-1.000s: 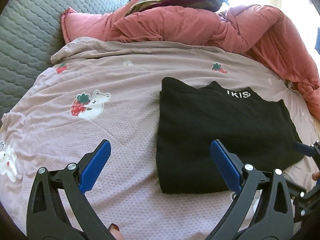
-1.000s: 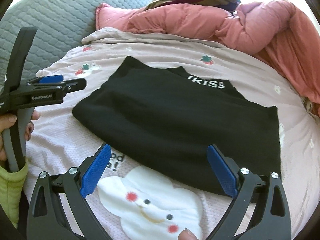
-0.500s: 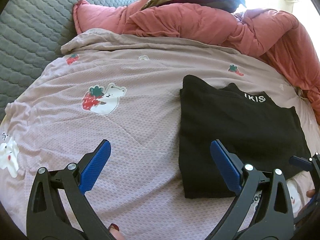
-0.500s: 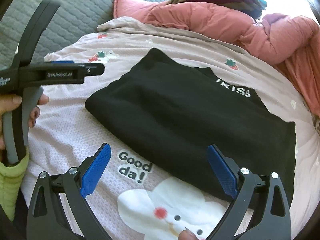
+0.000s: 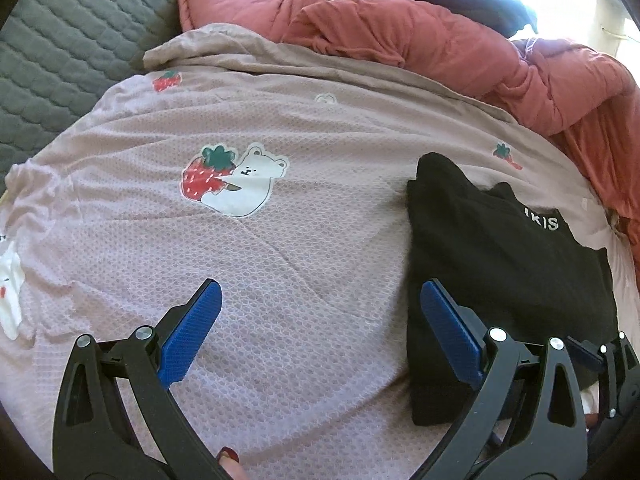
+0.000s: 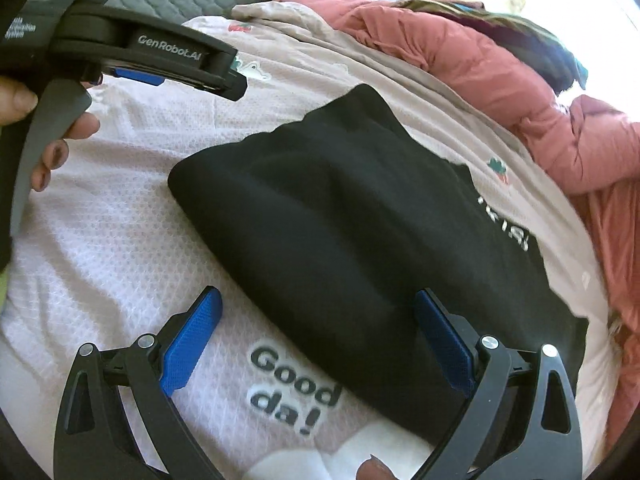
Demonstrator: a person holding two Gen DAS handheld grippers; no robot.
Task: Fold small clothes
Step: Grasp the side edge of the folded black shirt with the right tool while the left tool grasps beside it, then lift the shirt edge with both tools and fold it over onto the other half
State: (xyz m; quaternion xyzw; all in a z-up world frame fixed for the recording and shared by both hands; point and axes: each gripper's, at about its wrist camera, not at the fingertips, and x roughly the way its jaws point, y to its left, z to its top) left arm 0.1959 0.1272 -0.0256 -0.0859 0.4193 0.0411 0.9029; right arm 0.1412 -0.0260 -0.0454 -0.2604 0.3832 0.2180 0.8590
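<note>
One black garment (image 6: 360, 240), folded flat on pink blanket (image 5: 280, 260); left gripper (image 5: 320, 336) and right gripper (image 6: 316, 336) both spread wide, empty, hovering clear, likely finished folding.

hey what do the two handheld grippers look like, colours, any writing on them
Both are black plastic clamp frames with silver rivets and ribbed blue finger pads. The left gripper and right gripper look alike. Seen side-on from the right wrist, the left one shows white "GenRobot.AI" lettering and a grey trigger lever.
</note>
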